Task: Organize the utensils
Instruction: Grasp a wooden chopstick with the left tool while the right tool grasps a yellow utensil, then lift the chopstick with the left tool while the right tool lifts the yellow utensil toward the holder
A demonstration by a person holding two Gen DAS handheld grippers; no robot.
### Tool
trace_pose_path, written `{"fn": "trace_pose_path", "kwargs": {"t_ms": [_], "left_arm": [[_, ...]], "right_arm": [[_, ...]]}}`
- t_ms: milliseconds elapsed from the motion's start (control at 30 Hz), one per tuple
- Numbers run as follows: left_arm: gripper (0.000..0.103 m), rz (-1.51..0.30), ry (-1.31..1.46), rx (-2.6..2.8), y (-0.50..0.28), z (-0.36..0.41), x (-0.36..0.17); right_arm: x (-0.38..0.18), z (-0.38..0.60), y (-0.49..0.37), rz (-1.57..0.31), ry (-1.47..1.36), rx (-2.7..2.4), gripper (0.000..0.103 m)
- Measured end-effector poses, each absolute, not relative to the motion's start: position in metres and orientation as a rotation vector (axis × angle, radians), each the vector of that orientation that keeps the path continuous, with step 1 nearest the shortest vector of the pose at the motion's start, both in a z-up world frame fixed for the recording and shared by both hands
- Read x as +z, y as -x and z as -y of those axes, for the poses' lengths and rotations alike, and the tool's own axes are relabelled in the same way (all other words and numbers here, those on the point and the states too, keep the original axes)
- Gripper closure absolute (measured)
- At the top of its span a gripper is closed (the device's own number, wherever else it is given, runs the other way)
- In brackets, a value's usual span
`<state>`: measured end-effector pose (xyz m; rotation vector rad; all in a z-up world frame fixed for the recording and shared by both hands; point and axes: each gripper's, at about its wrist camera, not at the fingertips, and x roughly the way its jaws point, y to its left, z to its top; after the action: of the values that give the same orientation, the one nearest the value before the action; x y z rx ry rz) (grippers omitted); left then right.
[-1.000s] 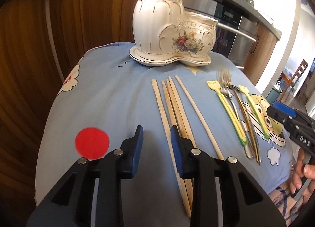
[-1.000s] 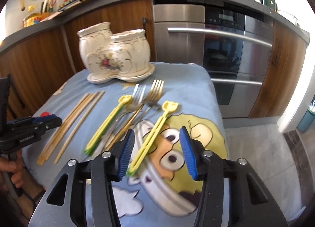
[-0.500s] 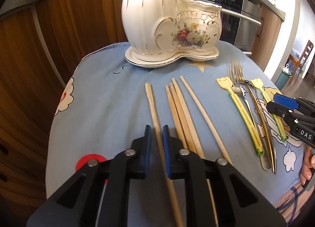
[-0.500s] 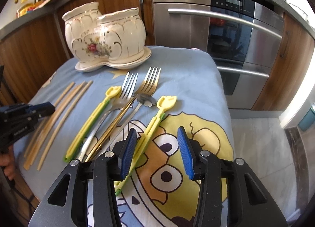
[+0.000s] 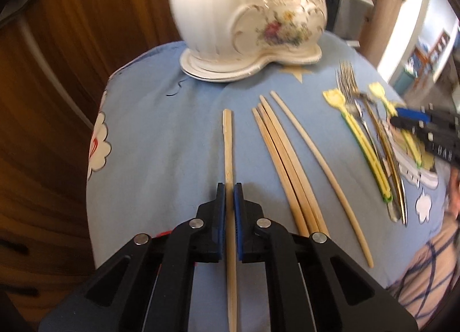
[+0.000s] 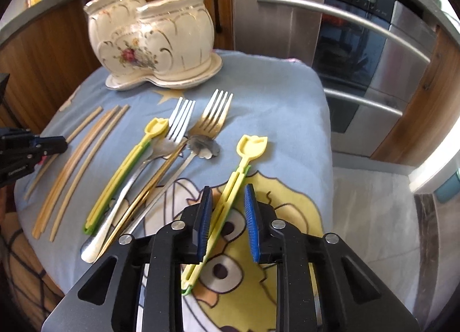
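My left gripper [image 5: 229,188] is shut on a single wooden chopstick [image 5: 228,142] that points toward the white floral ceramic holder [image 5: 244,15]. Several more chopsticks [image 5: 284,159] lie to its right on the blue cloth. My right gripper [image 6: 228,191] is open, its jaws on either side of a yellow tulip-topped utensil [image 6: 230,188] that lies flat. A second yellow utensil [image 6: 123,171], two forks [image 6: 198,119] and a spoon [image 6: 201,145] lie left of it. The holder [image 6: 152,35] stands at the back.
The blue cartoon cloth [image 6: 273,107] covers a small table with edges close on all sides. Wooden cabinets [image 5: 72,44] stand behind and left. A steel oven [image 6: 359,44] is at the back right. A red disc [image 5: 162,234] peeks out under my left gripper.
My left gripper shifted onto the leftmost chopstick, shut on it and moved forward toward the holder. My right gripper moved forward over the yellow utensil and narrowed around it.
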<state>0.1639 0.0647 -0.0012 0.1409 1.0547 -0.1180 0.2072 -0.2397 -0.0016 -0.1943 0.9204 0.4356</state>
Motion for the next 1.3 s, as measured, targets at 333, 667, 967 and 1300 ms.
{"fn": "trace_pose_path", "kwargs": {"t_ms": [333,667,967,1300], "left_arm": [[0.095,-1.248,-0.263,-0.244,-0.194,-0.063,0.001],[0.095,-1.39,-0.328,-0.328,-0.212,-0.062,0.003],[0.095,-1.516,-0.478,-0.336,-0.232,-0.039,-0.001],[0.098,-1.433,-0.484,-0.328,-0.226,-0.019,-0.005]], "right_arm": [[0.004,0.226,-0.244,-1.127,0.323,0.514,0.077],[0.001,0.216,-0.255,-1.303,0.524,0.631,0.077],[-0.007,0.205,-0.27,-1.463,0.574,0.642,0.071],[0.0,0.225,-0.269,-1.429,0.455,0.62,0.092]]}}
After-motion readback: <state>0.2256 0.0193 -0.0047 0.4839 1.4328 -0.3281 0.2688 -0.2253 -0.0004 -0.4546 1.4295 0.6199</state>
